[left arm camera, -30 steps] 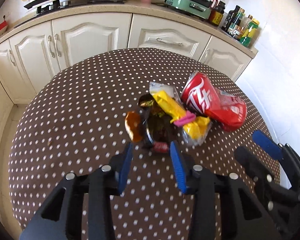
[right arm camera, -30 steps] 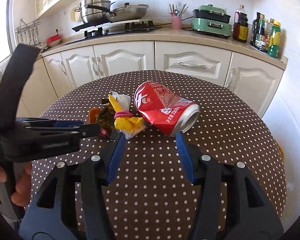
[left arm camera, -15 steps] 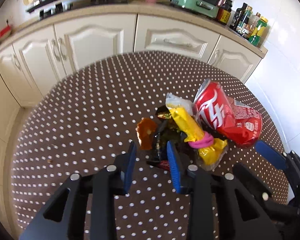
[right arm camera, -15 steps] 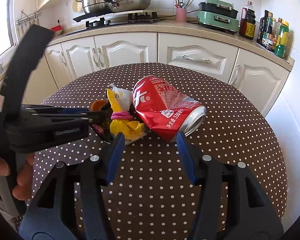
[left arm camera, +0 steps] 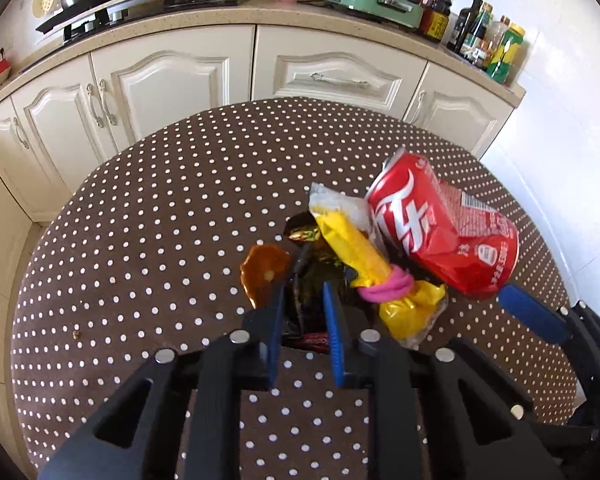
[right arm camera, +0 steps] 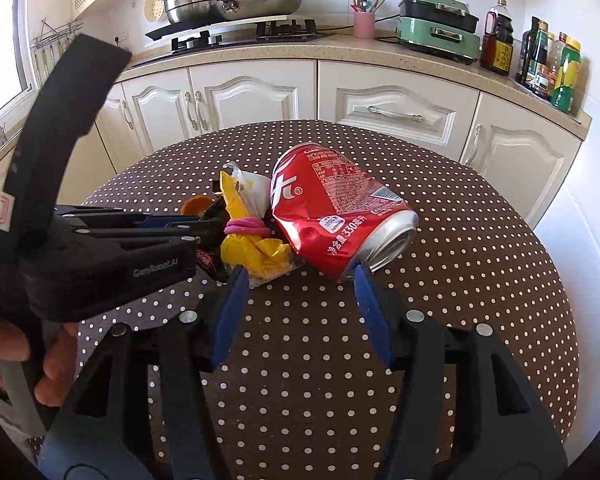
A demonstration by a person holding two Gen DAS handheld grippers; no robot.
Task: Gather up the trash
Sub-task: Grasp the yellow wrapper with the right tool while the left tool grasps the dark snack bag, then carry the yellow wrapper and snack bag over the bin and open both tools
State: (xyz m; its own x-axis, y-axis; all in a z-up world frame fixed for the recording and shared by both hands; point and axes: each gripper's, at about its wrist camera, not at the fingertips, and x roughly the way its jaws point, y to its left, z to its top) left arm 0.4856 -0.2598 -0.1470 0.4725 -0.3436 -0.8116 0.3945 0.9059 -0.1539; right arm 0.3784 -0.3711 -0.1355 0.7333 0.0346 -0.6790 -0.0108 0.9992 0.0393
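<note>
As my left tool [left arm camera: 303, 300] was closing on the dark crinkly wrapper [left arm camera: 308, 284], it felt light and slippery, while my right tool [right arm camera: 298, 280] stood released before the dented can [right arm camera: 332, 220].

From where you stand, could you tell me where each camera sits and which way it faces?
Left wrist: on the left gripper, angled down at a dark wrapper between its just-closing jaws; the right gripper's blue pad shows at right.
Right wrist: on the right gripper, open, facing the crushed red can; the left gripper and a hand show at left.
Shared: the trash, polka-dot table, kitchen counter.
</note>
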